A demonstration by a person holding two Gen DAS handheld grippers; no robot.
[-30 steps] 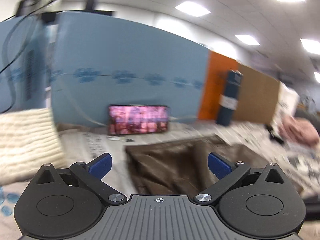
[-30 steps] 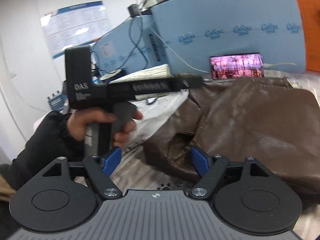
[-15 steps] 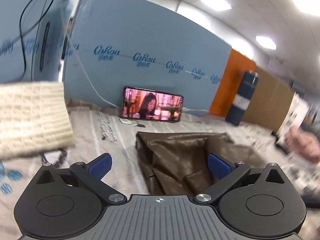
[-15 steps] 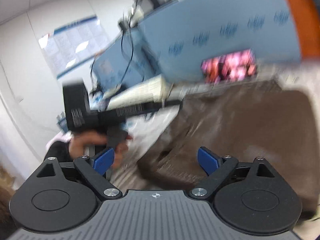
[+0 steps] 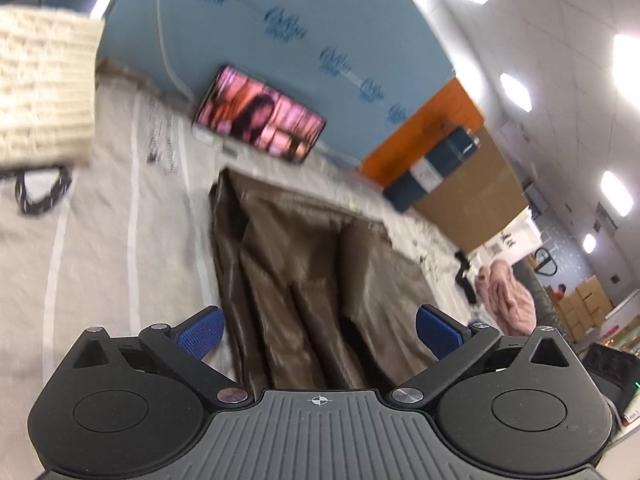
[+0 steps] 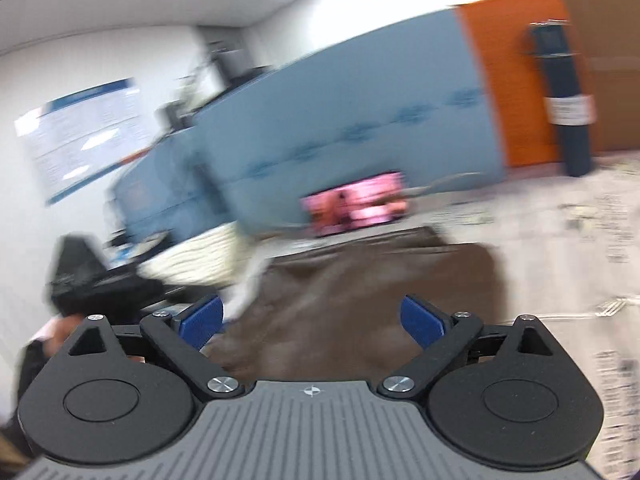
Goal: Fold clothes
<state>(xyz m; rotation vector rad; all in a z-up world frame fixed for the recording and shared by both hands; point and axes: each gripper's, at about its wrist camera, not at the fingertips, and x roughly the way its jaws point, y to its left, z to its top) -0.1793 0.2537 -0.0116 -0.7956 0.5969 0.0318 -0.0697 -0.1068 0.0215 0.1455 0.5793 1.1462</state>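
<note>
A brown leather-like garment point(image 5: 316, 276) lies folded and creased on the printed cloth-covered table point(image 5: 100, 240). My left gripper point(image 5: 318, 330) is open and empty, just above the garment's near edge. In the right wrist view the same garment point(image 6: 360, 292) lies ahead, blurred. My right gripper point(image 6: 312, 318) is open and empty above its near part. The other hand-held gripper point(image 6: 100, 280) shows at the left, held in a hand.
A cream knitted garment point(image 5: 44, 88) lies at the far left. A phone with a lit screen point(image 5: 260, 120) leans on the blue foam board point(image 5: 280, 20). A dark blue roll point(image 5: 432, 168) stands farther right, and a pink garment point(image 5: 508, 296) at the table's right end.
Both views have swung and tilted, with heavy motion blur. The left gripper has dropped closer over the brown garment. The right gripper has turned right. Both jaws stay open.
</note>
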